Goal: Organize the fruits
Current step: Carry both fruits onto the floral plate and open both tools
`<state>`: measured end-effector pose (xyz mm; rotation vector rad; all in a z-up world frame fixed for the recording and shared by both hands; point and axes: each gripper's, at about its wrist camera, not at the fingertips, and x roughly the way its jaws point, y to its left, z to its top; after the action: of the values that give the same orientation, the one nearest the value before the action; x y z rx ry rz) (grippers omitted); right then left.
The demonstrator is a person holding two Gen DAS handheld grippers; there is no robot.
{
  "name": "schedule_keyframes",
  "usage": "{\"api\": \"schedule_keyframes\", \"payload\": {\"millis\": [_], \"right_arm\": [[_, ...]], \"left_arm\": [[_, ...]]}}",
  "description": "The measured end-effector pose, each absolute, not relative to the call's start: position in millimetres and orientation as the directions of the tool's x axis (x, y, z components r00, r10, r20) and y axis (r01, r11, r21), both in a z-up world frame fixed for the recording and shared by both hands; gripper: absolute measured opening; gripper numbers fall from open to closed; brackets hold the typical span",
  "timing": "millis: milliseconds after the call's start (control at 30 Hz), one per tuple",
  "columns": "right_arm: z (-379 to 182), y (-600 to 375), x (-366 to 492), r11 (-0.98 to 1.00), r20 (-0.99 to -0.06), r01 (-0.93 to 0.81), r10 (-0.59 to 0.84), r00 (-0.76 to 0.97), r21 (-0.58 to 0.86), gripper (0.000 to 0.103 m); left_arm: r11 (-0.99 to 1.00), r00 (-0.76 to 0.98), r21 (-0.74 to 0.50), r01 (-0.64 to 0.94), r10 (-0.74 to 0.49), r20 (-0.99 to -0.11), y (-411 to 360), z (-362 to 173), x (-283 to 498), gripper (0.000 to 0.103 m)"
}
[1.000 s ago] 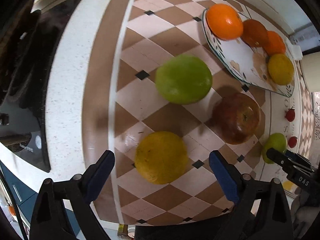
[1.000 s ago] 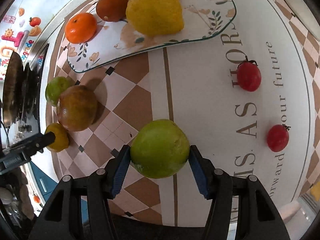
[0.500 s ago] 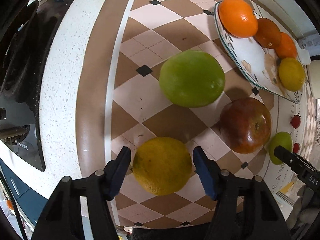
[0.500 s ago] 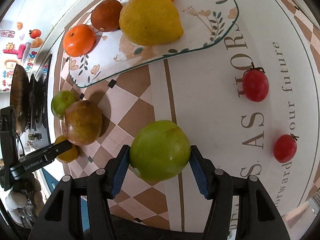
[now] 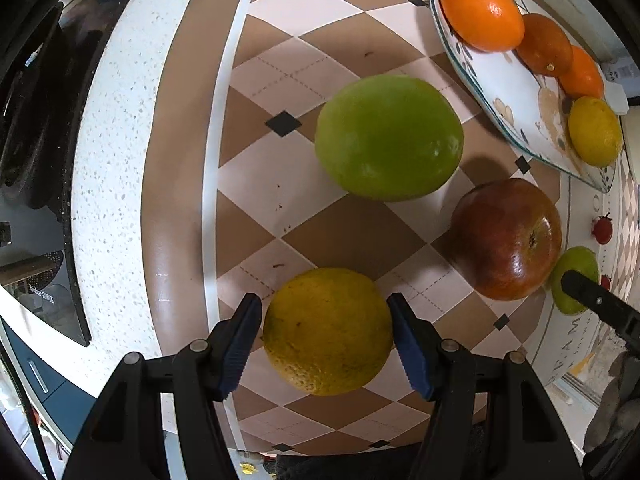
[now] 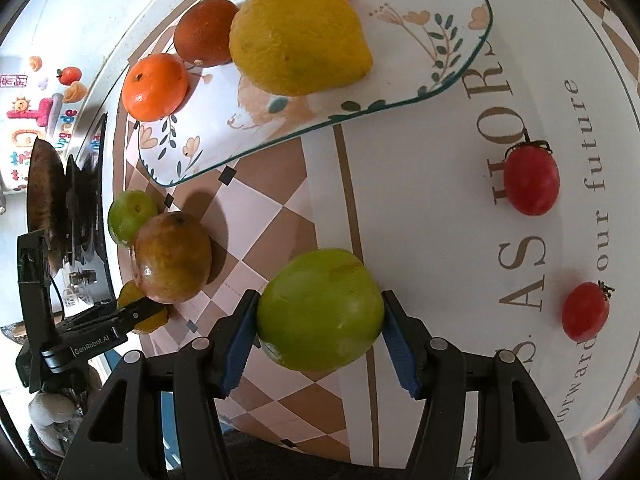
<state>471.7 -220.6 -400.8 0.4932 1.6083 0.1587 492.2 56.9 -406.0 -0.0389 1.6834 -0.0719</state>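
A yellow-green citrus rests on the checked mat, and my left gripper points straight down, shut on it with both blue pads against its sides. My right gripper is shut on a green fruit over the mat's white part. A floral plate at the far side holds a lemon, two oranges and a dark reddish fruit. A large green fruit and a red-brown apple lie loose between the plate and my left gripper. The right gripper's black finger shows at the left wrist view's right edge.
Two cherry tomatoes lie on the printed white part of the mat. A black stovetop borders the speckled counter to the left. The counter's front edge runs just below my left gripper.
My left gripper has sunk over the yellow-green citrus and its wide jaws have closed onto it. The right gripper keeps its grip on the green fruit and has shifted slightly across the mat.
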Motion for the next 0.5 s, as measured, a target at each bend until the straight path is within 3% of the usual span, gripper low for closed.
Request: {"api": "schedule_keyframes", "payload": {"millis": [67, 300, 500], "right_arm": [[-400.7, -218.9, 472.1, 0.899, -0.917, 0.209, 0.398, -0.021, 0.385, 0.063], [-385.0, -205.1, 473.5, 0.935, -0.944, 0.133, 0.33, 0.021, 0.33, 0.062], [-346.3, -200.2, 487.0, 0.924, -0.929, 0.109, 0.354, 0.11, 0.365, 0.062]], "left_arm": [[0.997, -0.095, -0.072, 0.021, -0.07, -0.993, 55.3, -403.5, 490.6, 0.056], [0.998, -0.044, -0.069, 0.016, -0.068, -0.997, 51.8, -378.4, 489.1, 0.056], [0.99, 0.053, -0.141, 0.029, -0.142, -0.988, 43.4, -320.8, 501.8, 0.056]]}}
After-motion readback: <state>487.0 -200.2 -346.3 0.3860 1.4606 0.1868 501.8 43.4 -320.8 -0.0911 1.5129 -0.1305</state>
